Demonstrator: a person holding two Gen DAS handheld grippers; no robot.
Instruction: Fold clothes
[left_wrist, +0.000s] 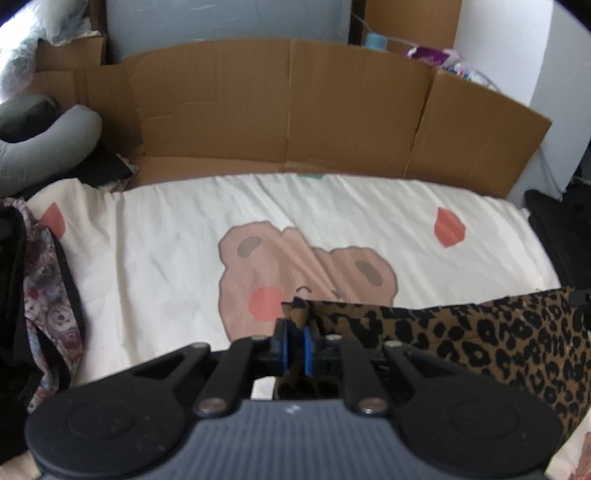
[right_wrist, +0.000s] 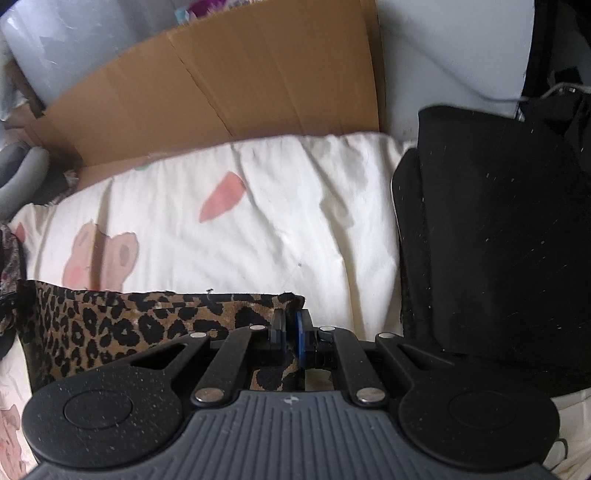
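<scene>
Left gripper (left_wrist: 295, 334) pinching garment (left_wrist: 480, 339) corner, right gripper (right_wrist: 290, 328) clamping other corner; I'm keeping edge taut over sheet (left_wrist: 166, 258) for fold.

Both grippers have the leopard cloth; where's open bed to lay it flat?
Bare patch: cream bear-print sheet between the brown cardboard wall and leopard-print cloth. Crowded: patterned clothes pile at the left edge, black folded fabric at the right.

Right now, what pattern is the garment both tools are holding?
Leopard print, black spots on tan: the garment shows best in the left wrist view.
</scene>
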